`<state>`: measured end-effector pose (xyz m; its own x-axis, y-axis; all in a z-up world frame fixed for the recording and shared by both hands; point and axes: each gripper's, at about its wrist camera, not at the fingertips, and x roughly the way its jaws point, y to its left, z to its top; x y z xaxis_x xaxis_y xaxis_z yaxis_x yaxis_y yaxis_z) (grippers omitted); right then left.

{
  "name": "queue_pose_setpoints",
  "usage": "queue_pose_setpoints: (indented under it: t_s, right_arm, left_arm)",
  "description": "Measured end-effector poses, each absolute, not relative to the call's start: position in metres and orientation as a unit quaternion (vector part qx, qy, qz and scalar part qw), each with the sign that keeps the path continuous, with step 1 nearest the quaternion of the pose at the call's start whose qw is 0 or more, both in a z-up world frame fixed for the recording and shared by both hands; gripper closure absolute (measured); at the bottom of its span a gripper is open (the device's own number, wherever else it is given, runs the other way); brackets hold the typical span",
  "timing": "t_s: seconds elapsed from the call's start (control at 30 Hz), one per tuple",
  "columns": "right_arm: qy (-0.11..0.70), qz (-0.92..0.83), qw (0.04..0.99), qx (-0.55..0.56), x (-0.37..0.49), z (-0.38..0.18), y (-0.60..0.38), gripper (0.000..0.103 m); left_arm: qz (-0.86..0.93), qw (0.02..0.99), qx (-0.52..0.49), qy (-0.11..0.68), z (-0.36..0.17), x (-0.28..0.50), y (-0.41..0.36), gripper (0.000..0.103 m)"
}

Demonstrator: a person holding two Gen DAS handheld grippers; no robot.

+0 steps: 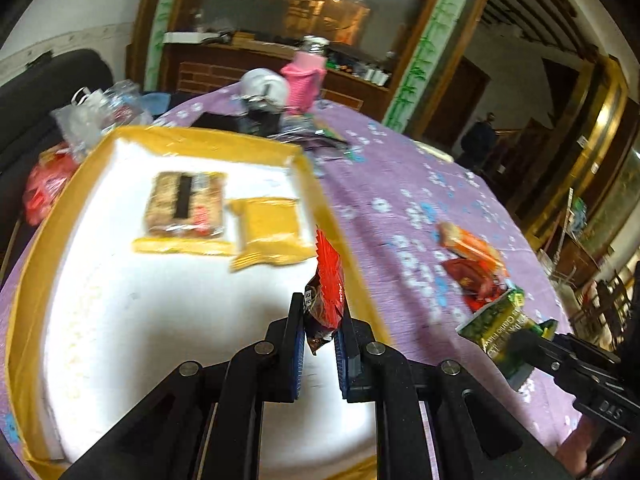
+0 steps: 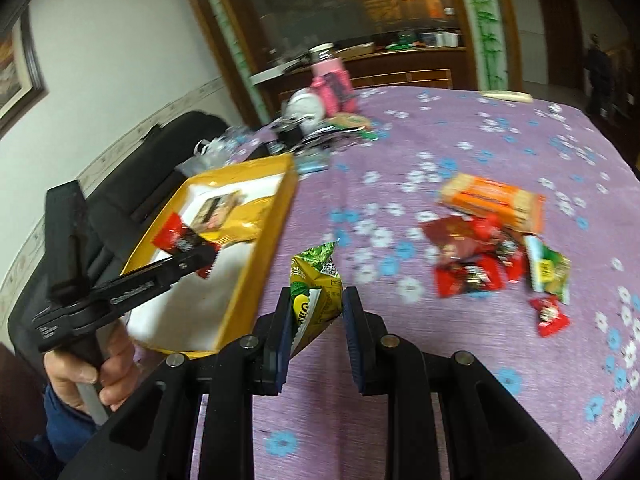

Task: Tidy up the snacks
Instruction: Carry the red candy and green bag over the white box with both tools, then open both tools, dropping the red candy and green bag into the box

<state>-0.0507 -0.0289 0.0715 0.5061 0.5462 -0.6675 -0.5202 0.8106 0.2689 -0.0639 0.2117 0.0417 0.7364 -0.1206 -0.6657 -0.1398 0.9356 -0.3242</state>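
I have the left gripper (image 1: 320, 320) clamped on a small red and dark foil snack packet (image 1: 326, 280), pinched only by its lower crimped end, so most of the packet stands free above the pads; it hangs over the near right edge of the shallow yellow-rimmed tray with a white foam floor (image 1: 224, 136). The right gripper (image 2: 316, 312) is closed on a green and yellow crinkled snack pouch (image 2: 316, 280), again by one corner, and it sits over the purple flowered tablecloth (image 2: 480, 140), just beside the tray and not yet above it.

Inside the tray lie a clear-wrapped grain bar (image 1: 186, 204) and a flat yellow sachet (image 1: 272, 232), touching each other near the middle; the remaining loose snacks, an orange cracker pack (image 2: 492, 200) and a heap of red wrappers (image 2: 472, 264), rest well apart on the cloth.

My worries from here: the slick foil may slide out of so shallow a pinch if I swing quickly, and both views are smeared; the red packet is so close to the rim that a careless release could leave it straddling the yellow wall or tumbling onto the cloth; the two grippers are near one another, so bringing the pouch across could knock them together; a drop onto the sachet could nudge the items already placed.
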Motion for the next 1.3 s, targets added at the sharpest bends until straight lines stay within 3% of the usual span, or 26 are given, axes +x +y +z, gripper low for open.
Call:
queue_pose_setpoints:
  t_s: [0.43, 0.8, 0.9, 0.97, 1.17, 1.3]
  right_arm:
    - [0.403, 0.392, 0.824, -0.076, -0.057, 0.055, 0.091, 0.080]
    - [0.420, 0.390, 0.815, -0.084, -0.049, 0.032, 0.108, 0.078]
    - [0.413, 0.391, 0.818, -0.085, -0.051, 0.035, 0.105, 0.067]
    - [0.404, 0.393, 0.822, -0.082, -0.054, 0.041, 0.100, 0.060]
    - [0.370, 0.397, 0.837, -0.068, -0.061, 0.063, 0.076, 0.060]
    - [0.363, 0.386, 0.847, -0.040, -0.055, 0.073, 0.050, 0.058]
  left_arm:
    - [0.071, 0.895, -0.205, 0.390, 0.024, -0.072, 0.262, 0.090]
    - [0.072, 0.884, -0.222, 0.405, 0.016, -0.070, 0.272, 0.089]
    - [0.069, 0.883, -0.229, 0.404, 0.018, -0.071, 0.272, 0.076]
    - [0.071, 0.886, -0.228, 0.397, 0.021, -0.073, 0.272, 0.060]
    - [0.065, 0.898, -0.215, 0.378, 0.036, -0.076, 0.262, 0.045]
    - [0.058, 0.902, -0.204, 0.376, 0.042, -0.073, 0.249, 0.045]
